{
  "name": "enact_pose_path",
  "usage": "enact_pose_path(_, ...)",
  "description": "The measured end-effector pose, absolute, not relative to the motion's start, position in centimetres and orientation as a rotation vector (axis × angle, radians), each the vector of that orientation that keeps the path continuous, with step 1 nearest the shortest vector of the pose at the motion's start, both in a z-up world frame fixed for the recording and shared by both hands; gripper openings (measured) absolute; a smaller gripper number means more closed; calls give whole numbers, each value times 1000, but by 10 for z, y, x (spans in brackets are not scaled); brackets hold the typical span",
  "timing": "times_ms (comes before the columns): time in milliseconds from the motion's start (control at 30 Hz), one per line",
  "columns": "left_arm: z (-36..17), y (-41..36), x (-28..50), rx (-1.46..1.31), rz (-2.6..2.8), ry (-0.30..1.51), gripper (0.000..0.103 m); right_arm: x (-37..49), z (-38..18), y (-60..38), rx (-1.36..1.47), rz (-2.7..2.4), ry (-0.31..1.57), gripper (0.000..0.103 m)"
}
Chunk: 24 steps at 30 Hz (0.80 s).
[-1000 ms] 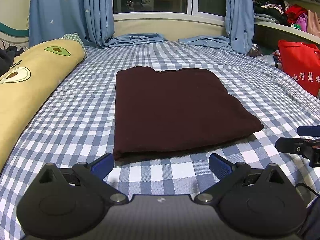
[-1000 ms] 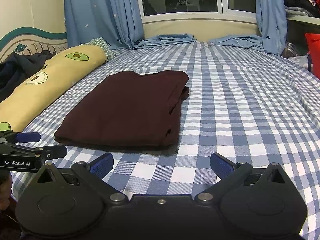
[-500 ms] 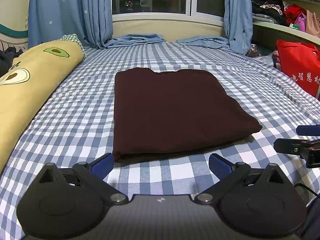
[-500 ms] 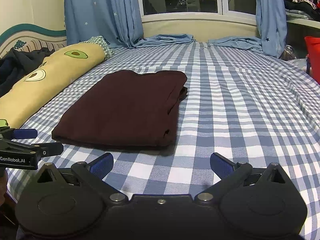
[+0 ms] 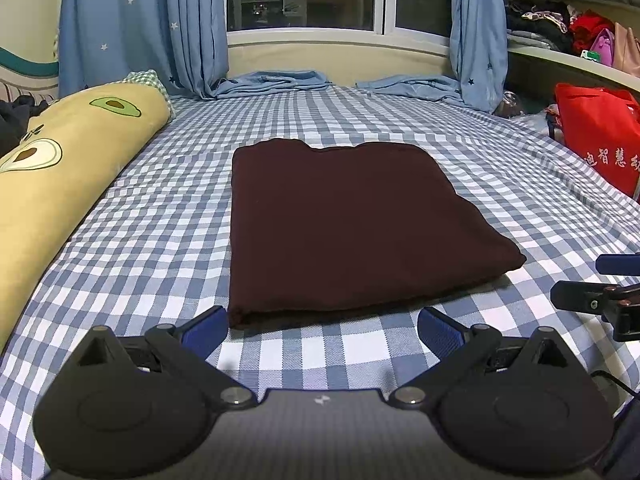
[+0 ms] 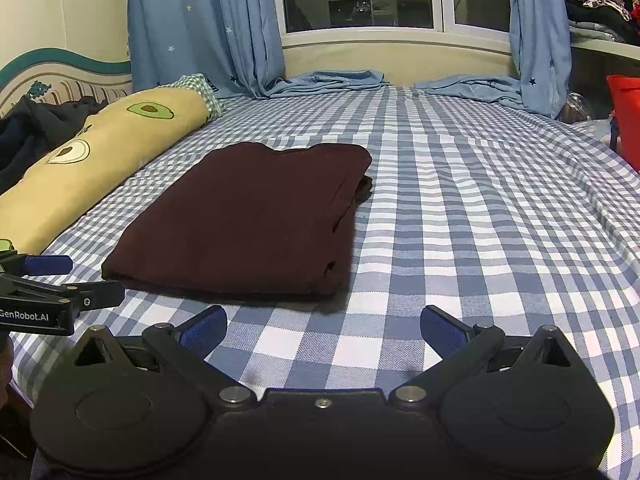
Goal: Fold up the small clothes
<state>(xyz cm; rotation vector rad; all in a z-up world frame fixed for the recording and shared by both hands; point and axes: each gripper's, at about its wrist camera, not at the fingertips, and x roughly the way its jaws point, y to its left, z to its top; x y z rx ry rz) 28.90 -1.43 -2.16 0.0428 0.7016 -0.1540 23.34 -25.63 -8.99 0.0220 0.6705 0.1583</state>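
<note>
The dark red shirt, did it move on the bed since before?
No. The dark red shirt lies folded in the same spot beside the avocado pillow, on the same squares of the checked sheet. Neither tool touches it.

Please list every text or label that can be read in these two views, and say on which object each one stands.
"GenRobot.AI": white print on the side of the left claw, seen in the right wrist view.
Red bag: white Chinese characters, cut off at the frame edge; I cannot read them reliably.
No other text is readable.
</note>
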Motion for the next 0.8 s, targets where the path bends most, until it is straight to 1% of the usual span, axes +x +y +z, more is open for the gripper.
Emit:
enact_pose_path(433,-22,-16,289,51,-156,694,102,233,-91,-259,24,149,669,102)
enact_pose_path(800,-16,-5,283,-14,-155,626,102,232,-91,-262,26,142,668,102)
